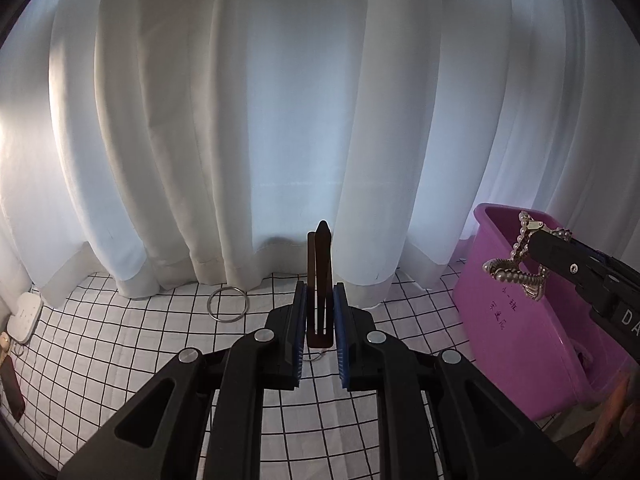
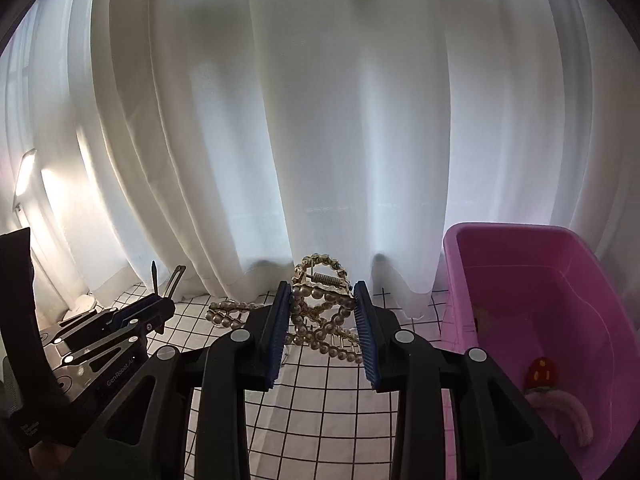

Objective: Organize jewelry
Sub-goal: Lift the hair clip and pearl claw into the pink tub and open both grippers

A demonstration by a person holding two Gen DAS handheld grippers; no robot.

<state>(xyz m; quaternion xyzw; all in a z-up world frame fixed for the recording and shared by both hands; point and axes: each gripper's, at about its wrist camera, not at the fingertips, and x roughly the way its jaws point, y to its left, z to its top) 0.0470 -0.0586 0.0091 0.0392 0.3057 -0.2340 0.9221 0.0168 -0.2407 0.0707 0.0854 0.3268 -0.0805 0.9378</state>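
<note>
Left gripper in my hand pinches dark brown hair clip, upright above checked cloth. Right gripper clamps pearl claw clip, held beside pink bin. Silver ring lies on cloth near curtain.

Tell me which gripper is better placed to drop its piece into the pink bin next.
Right, likely. The right gripper holds the pearl hair claw right beside the pink bin. The left gripper, shut on the brown hair clip, sits farther from it.
</note>
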